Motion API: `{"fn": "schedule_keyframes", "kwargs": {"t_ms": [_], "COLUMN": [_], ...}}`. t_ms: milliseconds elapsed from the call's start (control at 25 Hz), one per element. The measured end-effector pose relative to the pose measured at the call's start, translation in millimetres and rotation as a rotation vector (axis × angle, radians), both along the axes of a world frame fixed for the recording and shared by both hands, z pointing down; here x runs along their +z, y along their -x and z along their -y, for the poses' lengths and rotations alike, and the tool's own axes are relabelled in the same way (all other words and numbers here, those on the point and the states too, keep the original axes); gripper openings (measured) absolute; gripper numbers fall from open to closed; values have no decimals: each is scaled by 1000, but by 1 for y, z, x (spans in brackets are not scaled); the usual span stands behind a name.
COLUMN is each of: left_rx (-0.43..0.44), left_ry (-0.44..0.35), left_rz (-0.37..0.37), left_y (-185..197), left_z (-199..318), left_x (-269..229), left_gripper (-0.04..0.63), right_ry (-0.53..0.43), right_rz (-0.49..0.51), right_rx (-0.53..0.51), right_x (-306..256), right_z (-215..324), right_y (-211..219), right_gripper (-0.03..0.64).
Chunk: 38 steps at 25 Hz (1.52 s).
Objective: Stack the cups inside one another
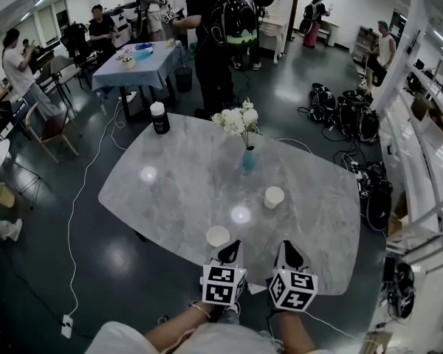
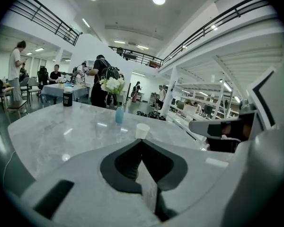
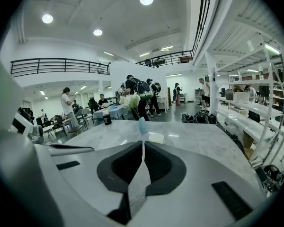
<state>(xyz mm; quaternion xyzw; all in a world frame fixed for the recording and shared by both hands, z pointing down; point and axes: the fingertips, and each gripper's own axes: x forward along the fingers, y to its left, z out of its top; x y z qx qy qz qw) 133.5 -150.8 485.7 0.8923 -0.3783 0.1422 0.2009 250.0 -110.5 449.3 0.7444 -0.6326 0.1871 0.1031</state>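
Note:
Two pale paper cups stand upright and apart on the grey marble table [image 1: 170, 190]. The near cup [image 1: 218, 235] is just ahead and left of my left gripper [image 1: 229, 247]. The far cup [image 1: 274, 196] stands further out, in front of my right gripper [image 1: 287, 246]. Both grippers hover side by side over the table's near edge, shut and holding nothing. In the left gripper view the shut tips [image 2: 142, 141] point at the far cup [image 2: 142, 130]; the near cup is hidden there. The right gripper view shows the far cup [image 3: 156, 137] just past the shut tips [image 3: 143, 143].
A blue vase with white flowers [image 1: 249, 157] stands mid-table behind the far cup. A black canister with a white lid [image 1: 159, 118] sits at the far left edge. Several people, chairs and another table [image 1: 133, 68] are beyond. Bags and cables [image 1: 343, 113] lie on the floor at right.

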Motion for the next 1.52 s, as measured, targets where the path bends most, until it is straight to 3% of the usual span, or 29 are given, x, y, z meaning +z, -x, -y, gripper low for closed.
{"fn": "schedule_keyframes", "kwargs": {"t_ms": [520, 920, 1520], "left_rx": [13, 24, -40], "left_ry": [19, 68, 152], "left_rz": [12, 45, 77], "left_y": [-5, -36, -69], "left_z": [3, 6, 33], "left_x": [10, 36, 89], "left_gripper": [-3, -3, -3], "right_ry": [26, 50, 110], "right_rz": [35, 71, 118], "right_rx": [7, -21, -106], "right_x": [17, 43, 98], "right_z": [5, 34, 94], "right_y": [-4, -36, -70], "right_gripper": [20, 20, 52]}}
